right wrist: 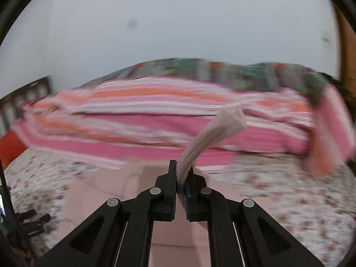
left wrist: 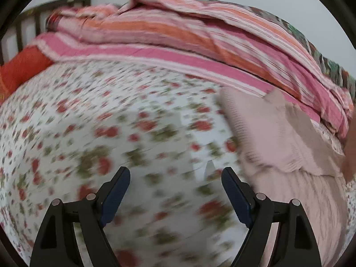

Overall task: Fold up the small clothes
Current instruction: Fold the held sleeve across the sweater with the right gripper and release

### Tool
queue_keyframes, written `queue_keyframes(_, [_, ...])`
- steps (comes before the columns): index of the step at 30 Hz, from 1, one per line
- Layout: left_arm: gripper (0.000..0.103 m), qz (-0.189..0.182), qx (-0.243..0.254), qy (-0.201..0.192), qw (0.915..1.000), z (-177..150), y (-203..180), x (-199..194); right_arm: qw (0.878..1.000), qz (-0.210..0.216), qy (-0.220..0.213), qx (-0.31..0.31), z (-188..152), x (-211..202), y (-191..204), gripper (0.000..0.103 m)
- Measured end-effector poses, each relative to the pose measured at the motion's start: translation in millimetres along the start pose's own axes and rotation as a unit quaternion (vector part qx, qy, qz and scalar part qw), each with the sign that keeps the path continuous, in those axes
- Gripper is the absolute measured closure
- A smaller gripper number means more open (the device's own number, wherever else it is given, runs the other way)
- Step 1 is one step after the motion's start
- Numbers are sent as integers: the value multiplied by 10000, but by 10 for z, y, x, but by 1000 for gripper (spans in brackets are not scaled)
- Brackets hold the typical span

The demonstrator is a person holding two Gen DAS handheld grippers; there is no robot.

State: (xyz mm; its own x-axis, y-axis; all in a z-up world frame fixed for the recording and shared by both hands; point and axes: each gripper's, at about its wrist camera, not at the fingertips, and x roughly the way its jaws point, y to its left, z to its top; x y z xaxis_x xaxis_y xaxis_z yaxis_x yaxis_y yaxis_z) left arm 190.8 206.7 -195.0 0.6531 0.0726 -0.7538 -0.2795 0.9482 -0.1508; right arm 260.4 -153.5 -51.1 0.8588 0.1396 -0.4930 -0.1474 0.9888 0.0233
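A pale pink ribbed garment lies on the flowered bedsheet at the right of the left wrist view. My left gripper is open and empty over the sheet, just left of the garment. My right gripper is shut on a ribbed cuff or sleeve end of the pink garment, which sticks up past the fingertips. The rest of the garment spreads flat below the right gripper. Both views are motion-blurred.
A pink, orange and white striped quilt is heaped along the far side of the bed, also in the right wrist view. A dark headboard and a red pillow are at far left. A black stand is at left.
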Motion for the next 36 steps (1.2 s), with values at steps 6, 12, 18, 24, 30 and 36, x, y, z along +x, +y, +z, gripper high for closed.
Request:
queue_keyframes(6, [20,14,-74,-191,9998,-147,434,-185,9936,912,500,-445,-311,588,1073,97])
queue_keyframes(12, [16,385,245,-199,9988,-225,472,-82,9800,1334,1286,-721,-712,1046,1620,89])
queue_keyframes(18, [14,497,313,-278,9979,-266,432,-95,9562,1925,1995,-943,-873,1082,1667,56])
queue_keyframes(24, [18,-484,357,-326,9977,-196,310,-210,9760,1360,1225,-1183,-840,468,1112,43])
queue_keyframes(30, [21,-1208,467,-503,9903,-108,-152,-210,9942,97,812,-695,-980,167,-24,43])
queue_keyframes(36, [45,-1822,308,-424,9819,76,-611,-21,9924,-139,1221,26,-1351,180,-653,44])
